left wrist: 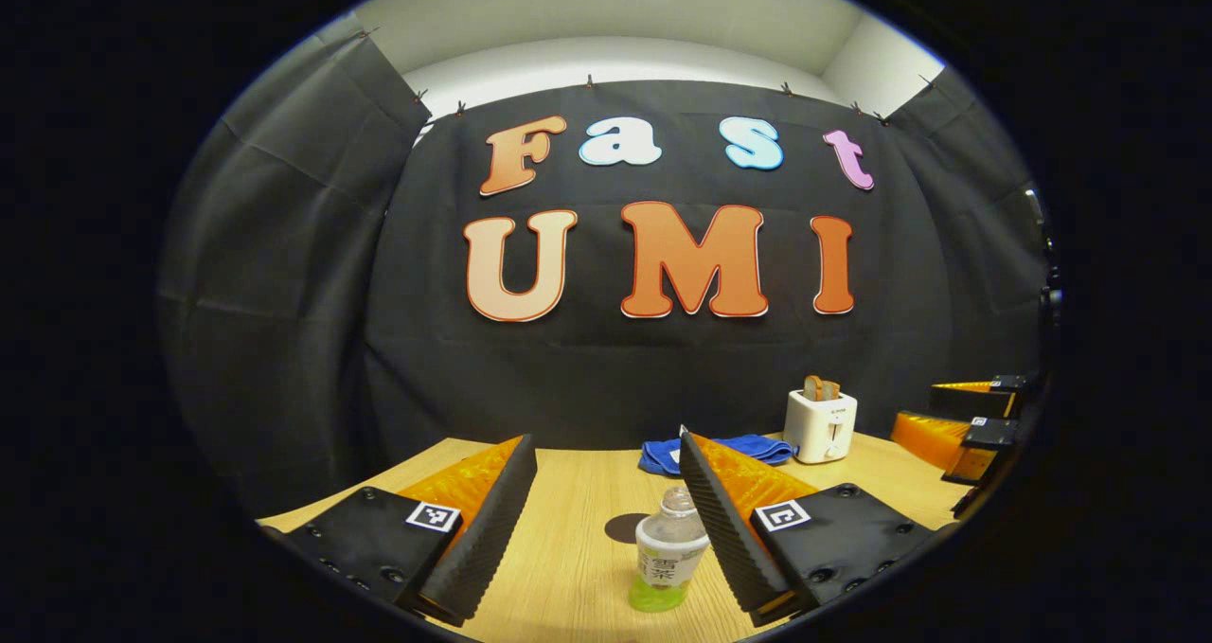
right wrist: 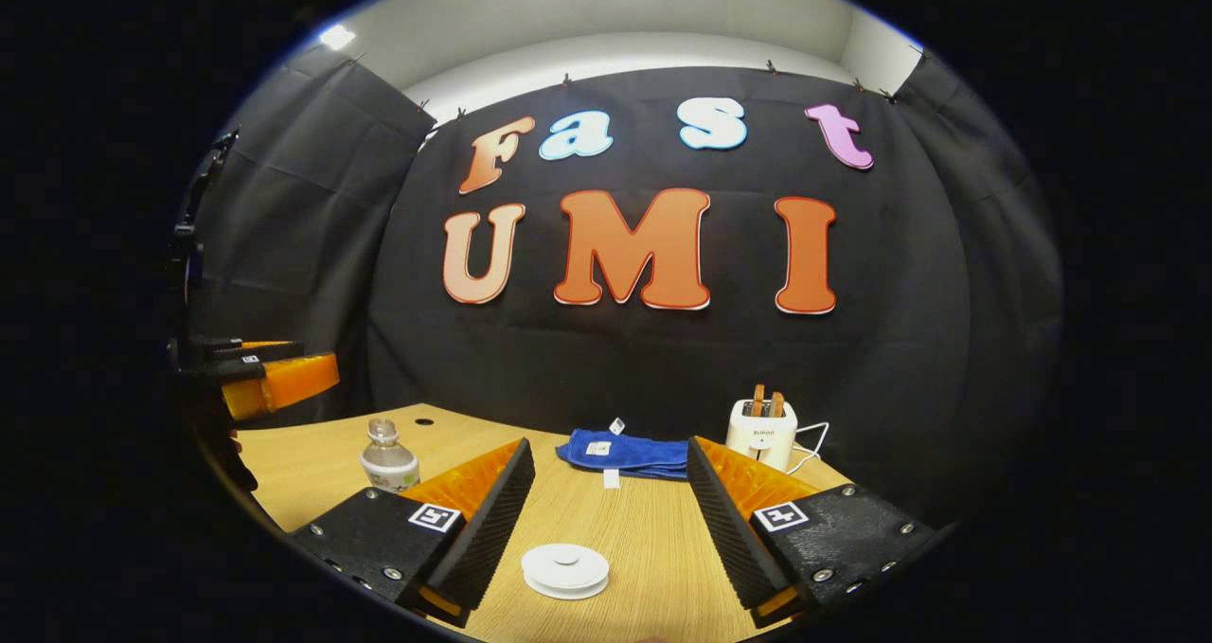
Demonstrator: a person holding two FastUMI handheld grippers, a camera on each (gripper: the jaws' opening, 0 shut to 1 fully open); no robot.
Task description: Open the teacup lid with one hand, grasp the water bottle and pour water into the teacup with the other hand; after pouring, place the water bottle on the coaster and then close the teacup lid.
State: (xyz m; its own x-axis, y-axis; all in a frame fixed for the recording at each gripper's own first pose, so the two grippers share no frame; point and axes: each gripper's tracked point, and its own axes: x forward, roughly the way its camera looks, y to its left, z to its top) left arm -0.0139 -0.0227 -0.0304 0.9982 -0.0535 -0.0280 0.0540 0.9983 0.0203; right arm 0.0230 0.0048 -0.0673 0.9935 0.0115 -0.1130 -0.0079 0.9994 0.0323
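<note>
A clear water bottle [left wrist: 668, 548] with a pale label and greenish base stands on the wooden table [left wrist: 568, 567]. It sits between my left gripper's [left wrist: 604, 437] open fingers, close to the right one, not touched. A dark round coaster [left wrist: 625, 527] lies just behind it. In the right gripper view, the white teacup with its lid [right wrist: 565, 569] on sits low between my right gripper's [right wrist: 609, 442] open fingers. The bottle [right wrist: 388, 458] stands further left there, and the left gripper [right wrist: 317, 359] hovers at the left edge.
A folded blue towel [right wrist: 625, 455] lies at the back of the table [right wrist: 644, 529], with a white toaster [right wrist: 762, 433] holding toast to its right. In the left gripper view the toaster [left wrist: 820, 423] and towel [left wrist: 720, 451] sit behind the bottle; the right gripper [left wrist: 933, 416] hangs far right.
</note>
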